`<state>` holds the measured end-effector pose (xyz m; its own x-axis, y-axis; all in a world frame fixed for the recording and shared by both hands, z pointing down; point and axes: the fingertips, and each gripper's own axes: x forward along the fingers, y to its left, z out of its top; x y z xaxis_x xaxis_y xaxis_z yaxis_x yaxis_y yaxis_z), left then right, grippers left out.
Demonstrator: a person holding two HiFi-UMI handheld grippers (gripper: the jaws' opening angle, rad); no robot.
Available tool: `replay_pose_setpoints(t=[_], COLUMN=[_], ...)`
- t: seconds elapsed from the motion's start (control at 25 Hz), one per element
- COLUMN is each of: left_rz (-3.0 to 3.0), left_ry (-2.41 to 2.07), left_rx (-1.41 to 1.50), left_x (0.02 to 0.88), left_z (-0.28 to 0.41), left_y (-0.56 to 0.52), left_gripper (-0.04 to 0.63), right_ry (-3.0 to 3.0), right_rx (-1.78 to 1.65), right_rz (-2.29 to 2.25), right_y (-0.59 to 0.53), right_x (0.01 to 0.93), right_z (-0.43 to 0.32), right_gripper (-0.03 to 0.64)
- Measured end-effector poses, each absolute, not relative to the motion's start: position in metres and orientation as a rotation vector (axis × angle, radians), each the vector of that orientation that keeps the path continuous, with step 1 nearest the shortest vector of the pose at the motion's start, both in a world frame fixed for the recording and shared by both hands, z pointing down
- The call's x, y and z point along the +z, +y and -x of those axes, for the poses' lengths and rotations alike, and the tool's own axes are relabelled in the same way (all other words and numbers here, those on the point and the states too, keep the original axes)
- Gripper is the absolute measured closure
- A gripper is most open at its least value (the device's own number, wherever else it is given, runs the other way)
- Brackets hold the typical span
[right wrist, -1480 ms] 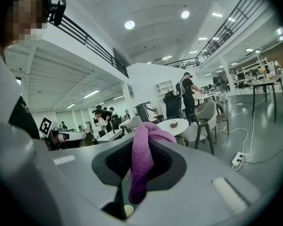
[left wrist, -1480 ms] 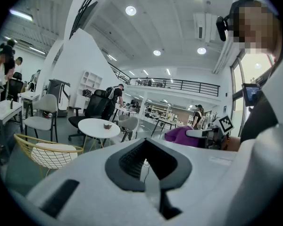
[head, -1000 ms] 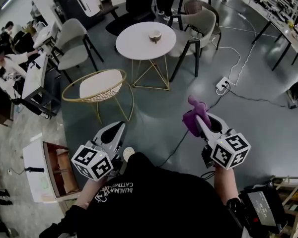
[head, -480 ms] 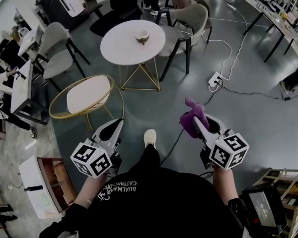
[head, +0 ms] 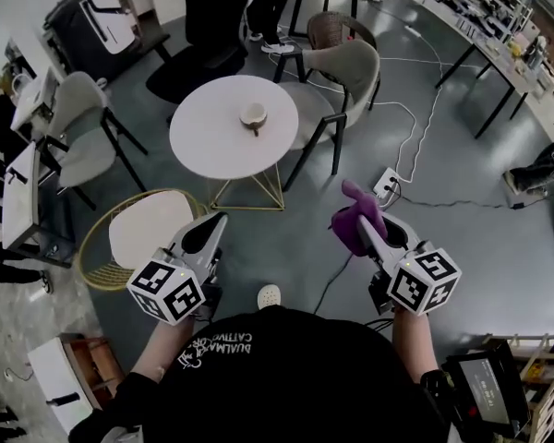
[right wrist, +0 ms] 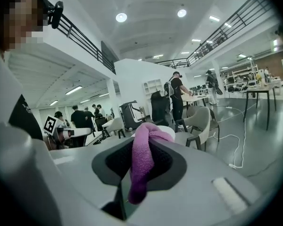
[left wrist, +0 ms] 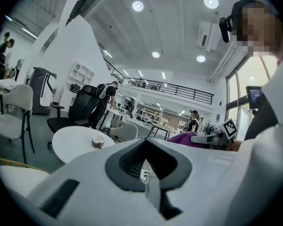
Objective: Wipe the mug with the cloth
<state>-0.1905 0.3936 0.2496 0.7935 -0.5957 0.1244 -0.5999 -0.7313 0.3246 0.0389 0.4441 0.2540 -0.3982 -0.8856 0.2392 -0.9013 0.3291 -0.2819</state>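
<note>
A small mug [head: 253,115] stands near the middle of a round white table [head: 212,141] ahead of me; the left gripper view shows the mug [left wrist: 98,141] far off on that table [left wrist: 75,140]. My right gripper [head: 362,221] is shut on a purple cloth [head: 358,215], which bunches out past the jaw tips; the cloth [right wrist: 142,161] hangs between the jaws in the right gripper view. My left gripper [head: 210,230] is shut with nothing in it. Both grippers are held at waist height, well short of the table.
A gold wire chair [head: 143,233] with a white seat stands just left of the left gripper. Grey chairs [head: 346,72] ring the table. A power strip [head: 385,187] with a white cable lies on the floor at the right. People stand behind the table.
The table and mug have come nearer and shifted left in the head view as the person walks forward. Both grippers keep their pose; the cloth stays clamped.
</note>
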Motion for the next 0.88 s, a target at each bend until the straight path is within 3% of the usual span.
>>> replay_pose_setpoints(t=[0.32,0.6,0.88], left_rz=[-2.635,-2.597,-2.535], left_ry=[-0.901,-0.853,-0.901], left_rx=[-0.025,-0.020,0.021], left_x=[0.244,0.258,0.283], left_z=[0.194,0.184,0.190], left_y=[0.299,0.276,0.248], left_gripper=[0.597,0.597,0.597], right_ry=[-2.507,-2.411,-2.456], right_rx=[0.506,0.647,0.618], right_rz=[-1.739,-1.787,-1.626], right_y=[0.362,0.338,0.292], right_x=[0.234,0.260,0.274], right_z=[-0.039,-0.056,-0.027], right_gripper=[0.546,0.546,0.546])
